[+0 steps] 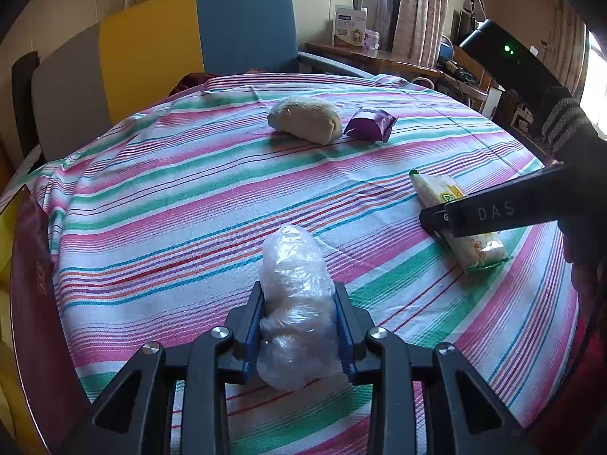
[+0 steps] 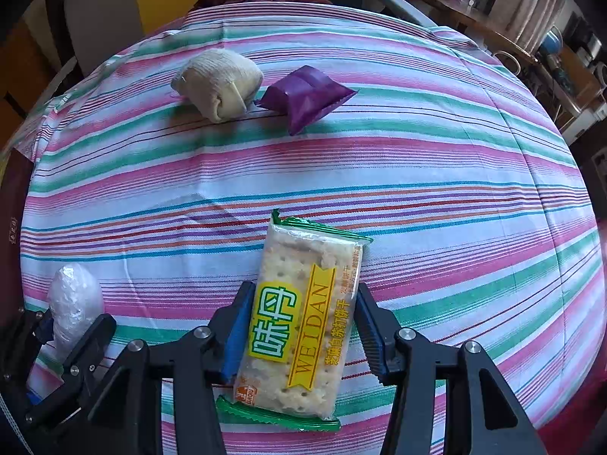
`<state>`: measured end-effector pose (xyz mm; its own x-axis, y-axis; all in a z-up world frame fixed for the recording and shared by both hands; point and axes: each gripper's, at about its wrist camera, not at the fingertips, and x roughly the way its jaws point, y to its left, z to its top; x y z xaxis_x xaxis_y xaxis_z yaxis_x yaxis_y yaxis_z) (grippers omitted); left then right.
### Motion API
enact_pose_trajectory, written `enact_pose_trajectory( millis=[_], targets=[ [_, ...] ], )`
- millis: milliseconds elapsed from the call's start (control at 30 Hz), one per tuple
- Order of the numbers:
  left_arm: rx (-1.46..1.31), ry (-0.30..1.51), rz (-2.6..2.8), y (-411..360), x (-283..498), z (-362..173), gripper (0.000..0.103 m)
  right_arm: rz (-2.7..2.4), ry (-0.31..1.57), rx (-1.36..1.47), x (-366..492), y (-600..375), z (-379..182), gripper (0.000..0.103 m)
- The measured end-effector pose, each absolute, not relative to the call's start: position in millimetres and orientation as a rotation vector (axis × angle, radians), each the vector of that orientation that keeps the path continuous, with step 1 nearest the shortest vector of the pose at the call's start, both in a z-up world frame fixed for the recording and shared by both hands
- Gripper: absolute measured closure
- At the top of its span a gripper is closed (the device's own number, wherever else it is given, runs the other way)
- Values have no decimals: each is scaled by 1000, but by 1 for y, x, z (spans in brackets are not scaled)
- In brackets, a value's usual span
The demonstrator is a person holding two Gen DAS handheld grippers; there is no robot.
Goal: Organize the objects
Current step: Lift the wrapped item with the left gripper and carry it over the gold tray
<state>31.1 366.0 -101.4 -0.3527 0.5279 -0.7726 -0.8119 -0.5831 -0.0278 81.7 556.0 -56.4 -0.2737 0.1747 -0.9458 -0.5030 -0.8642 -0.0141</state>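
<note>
1. The left gripper (image 1: 297,326) has its jaws closed tight on a clear plastic bundle (image 1: 294,303), blue pads pressed into both of its sides; the bundle's far end sticks out past the fingertips over the striped tablecloth (image 1: 189,197).
2. The right gripper (image 2: 299,326) straddles a cracker packet (image 2: 303,318). Its left pad lies against the packet's edge, its right pad sits at or just off the other edge, so I cannot tell whether the packet is truly gripped. No earlier view is given to compare.
3. The packet lies lengthwise between the jaws, green sealed ends near and far, yellow label facing up. In the left wrist view it rests on the cloth at the right, partly under the right gripper's black finger.
4. In the right wrist view, the plastic bundle and left gripper are at the near left.
5. Farther back, near the table's far edge, a rolled beige cloth (image 2: 220,83) lies just left of a purple pouch (image 2: 305,96), close together.
6. Beyond the table stands a chair (image 1: 197,45) with grey, yellow and blue back panels.
</note>
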Motion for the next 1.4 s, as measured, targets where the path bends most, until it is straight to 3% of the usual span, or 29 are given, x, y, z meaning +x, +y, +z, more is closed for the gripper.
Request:
enact_pose_trajectory(
  millis=[1200,1400],
  targets=[
    [-953,496,2003,362,38,-95,72,2230,284,-1514,44,543,-90,55],
    [-881,474,1994,354,55,-70,72,2235,279,-1507,43,545,-93,55]
  ],
)
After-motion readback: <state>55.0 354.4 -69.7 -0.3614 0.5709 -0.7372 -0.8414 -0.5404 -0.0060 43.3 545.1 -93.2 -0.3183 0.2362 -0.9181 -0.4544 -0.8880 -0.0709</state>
